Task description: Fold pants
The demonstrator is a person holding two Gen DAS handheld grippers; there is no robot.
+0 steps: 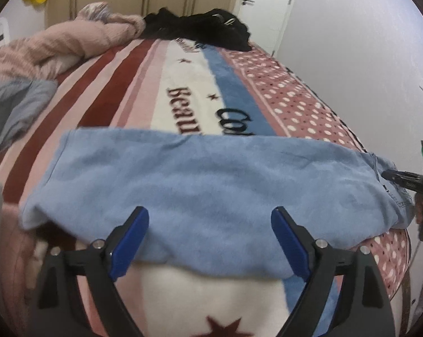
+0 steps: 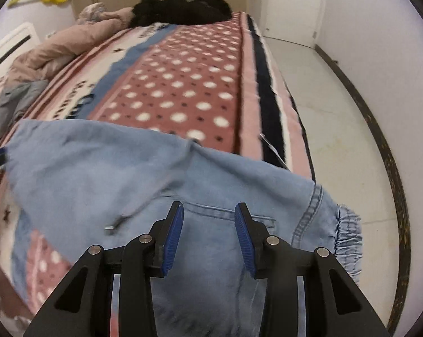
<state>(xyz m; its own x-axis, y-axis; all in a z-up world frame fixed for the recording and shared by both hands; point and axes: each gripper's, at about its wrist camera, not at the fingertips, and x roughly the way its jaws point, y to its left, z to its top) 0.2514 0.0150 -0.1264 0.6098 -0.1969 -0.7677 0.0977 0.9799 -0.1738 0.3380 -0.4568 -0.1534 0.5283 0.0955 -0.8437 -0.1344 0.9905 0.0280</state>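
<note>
Light blue denim pants point(image 1: 200, 179) lie across the near end of the bed, legs to the left and waist to the right. My left gripper point(image 1: 210, 216) is open, its blue pads hovering over the near edge of the leg part, holding nothing. In the right wrist view the pants point(image 2: 104, 174) show a pocket seam and the elastic waistband point(image 2: 347, 236) hanging off the bed's right edge. My right gripper point(image 2: 208, 210) is open just above the pocket area. The right gripper also shows at the far right of the left wrist view point(image 1: 402, 181).
The bed carries a striped and dotted blanket point(image 1: 161, 84) with lettering. A pink quilt point(image 1: 57, 45) and a black heap of clothes point(image 1: 200, 28) lie at the far end, grey cloth point(image 1: 12, 106) at the left. Bare floor point(image 2: 332, 106) runs right of the bed.
</note>
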